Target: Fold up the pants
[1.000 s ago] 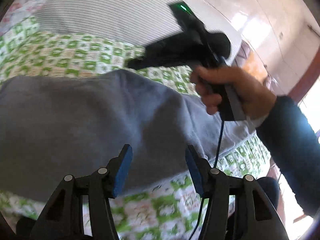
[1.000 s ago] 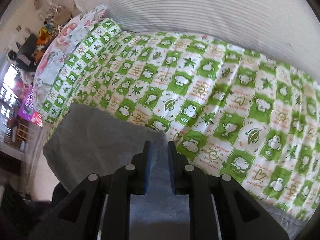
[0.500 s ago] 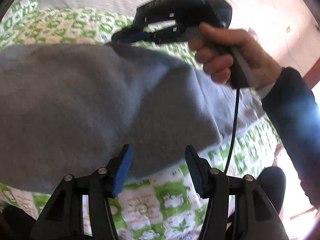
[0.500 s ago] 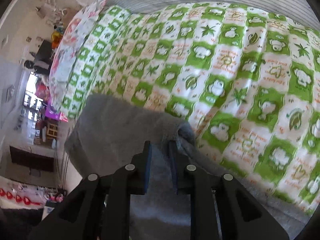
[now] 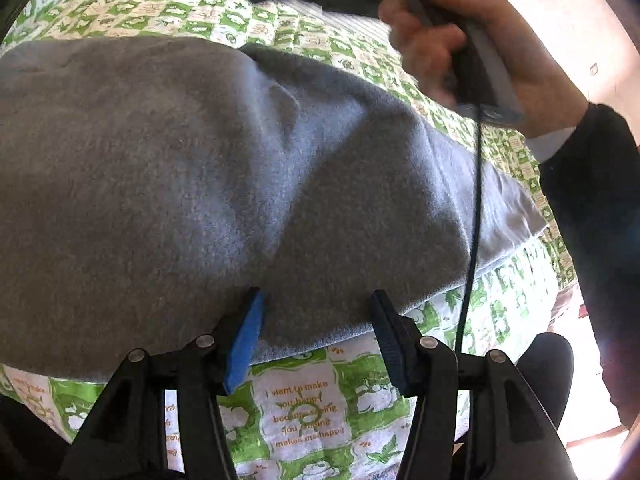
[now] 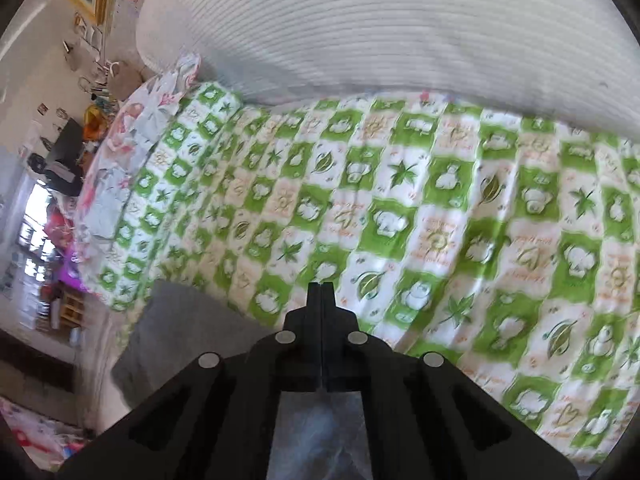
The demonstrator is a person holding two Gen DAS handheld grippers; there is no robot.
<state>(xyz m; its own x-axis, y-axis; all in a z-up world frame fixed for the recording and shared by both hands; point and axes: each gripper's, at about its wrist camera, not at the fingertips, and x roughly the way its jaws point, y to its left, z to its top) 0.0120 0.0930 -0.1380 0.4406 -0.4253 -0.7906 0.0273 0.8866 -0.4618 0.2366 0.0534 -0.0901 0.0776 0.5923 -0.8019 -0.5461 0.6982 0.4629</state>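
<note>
The left gripper (image 5: 318, 322) has its fingers spread wide, straddling the near folded edge of the pants (image 5: 208, 184) without pinching it; the blue pad (image 5: 246, 338) sits just over the cloth's rim. That spacing looks like readiness to take the edge, or a release just made; which one cannot be told from here.

The right gripper (image 6: 321, 294) has its fingers pressed flat together with nothing visible between the tips. In its own view grey cloth lies below and behind the fingers, so it seems to hold nothing. In the left view the right hand (image 5: 460, 44) carries it lifted above the far edge of the pants, probably to clear the fabric.

The pants lie across the bedspread (image 5: 304, 408), grey, doubled over, with a soft ridge running through the middle and a lower layer sticking out on the right. A striped pillow (image 6: 380, 32) sits beyond. The fold looks partly done; another fold is likely needed.
</note>
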